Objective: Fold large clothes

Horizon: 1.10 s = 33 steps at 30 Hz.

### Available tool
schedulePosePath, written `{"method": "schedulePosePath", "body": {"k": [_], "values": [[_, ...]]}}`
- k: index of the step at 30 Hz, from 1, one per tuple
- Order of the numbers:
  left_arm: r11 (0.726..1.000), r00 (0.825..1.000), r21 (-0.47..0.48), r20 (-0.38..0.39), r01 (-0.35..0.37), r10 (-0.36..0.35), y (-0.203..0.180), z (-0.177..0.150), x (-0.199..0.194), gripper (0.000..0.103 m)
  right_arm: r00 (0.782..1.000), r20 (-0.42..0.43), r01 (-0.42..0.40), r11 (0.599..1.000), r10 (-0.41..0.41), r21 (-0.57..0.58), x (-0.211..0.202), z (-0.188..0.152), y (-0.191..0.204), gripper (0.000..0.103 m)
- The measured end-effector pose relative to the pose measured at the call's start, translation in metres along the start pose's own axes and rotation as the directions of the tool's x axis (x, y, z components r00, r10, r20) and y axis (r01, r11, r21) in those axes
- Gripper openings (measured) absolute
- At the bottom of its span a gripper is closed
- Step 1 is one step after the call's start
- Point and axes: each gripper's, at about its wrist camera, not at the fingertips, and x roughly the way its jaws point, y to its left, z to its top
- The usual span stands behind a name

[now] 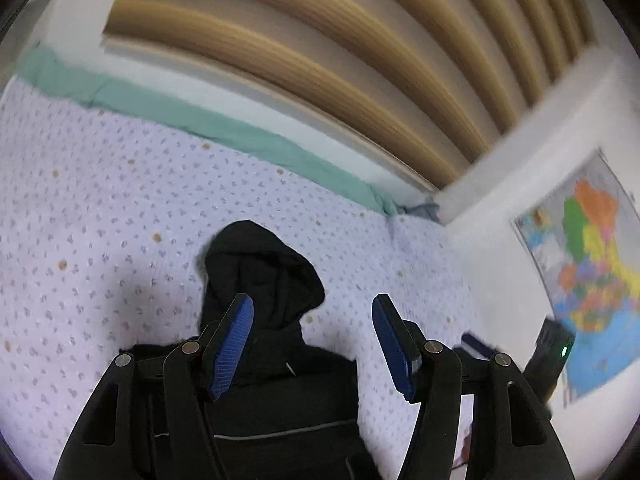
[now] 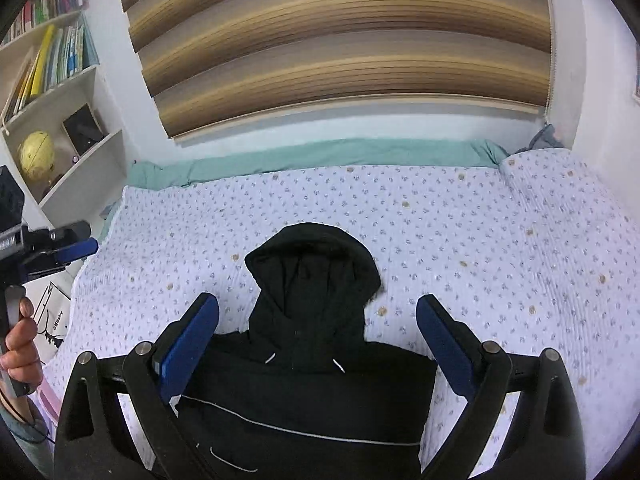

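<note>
From the left wrist camera, the left gripper [image 1: 312, 344] hangs above a bed, its blue pads spread apart with nothing between them. Below lies a black hoodie [image 1: 260, 280], hood pointing toward the far wall, on a floral quilt [image 1: 100, 200] edged by a green sheet [image 1: 240, 136]. The picture is smeared, so the hoodie's lower half cannot be made out here. A coloured map [image 1: 588, 264] hangs on the right wall under striped blinds [image 1: 320, 60].

From the right wrist camera, the right gripper [image 2: 318, 344] also stands spread and empty, well above the hoodie [image 2: 312, 320]. The garment rests flat near the bed's near edge, its body narrowed to a neat block, apparently with the sleeves tucked in, likely so the next fold runs lengthwise. At far left a hand [image 2: 22, 344] grips the other tool's handle, beside a bookshelf [image 2: 60, 92].
</note>
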Motion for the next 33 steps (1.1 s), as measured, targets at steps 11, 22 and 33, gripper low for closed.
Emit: {"method": "schedulePosePath", "body": {"k": [11, 22, 33], "values": [[0.973, 0.958, 0.039, -0.165, -0.230, 0.233, 0.101, -0.005, 0.201, 0.063, 0.970, -0.241, 0.046, 0.996, -0.027, 0.073, 0.191, -0.049, -0.071, 0.083], [0.977, 0.946, 0.033, -0.244, -0.210, 0.212, 0.154, -0.011, 0.331, 0.063, 0.953, -0.297, 0.020, 0.965, 0.061, 0.262, 0.322, -0.059, -0.129, 0.081], [0.984, 0.964, -0.043, -0.214, -0.173, 0.160, 0.197, -0.005, 0.279, 0.034, 0.983, -0.133, 0.139, 0.989, -0.130, 0.059, 0.282, -0.049, -0.121, 0.018]]}}
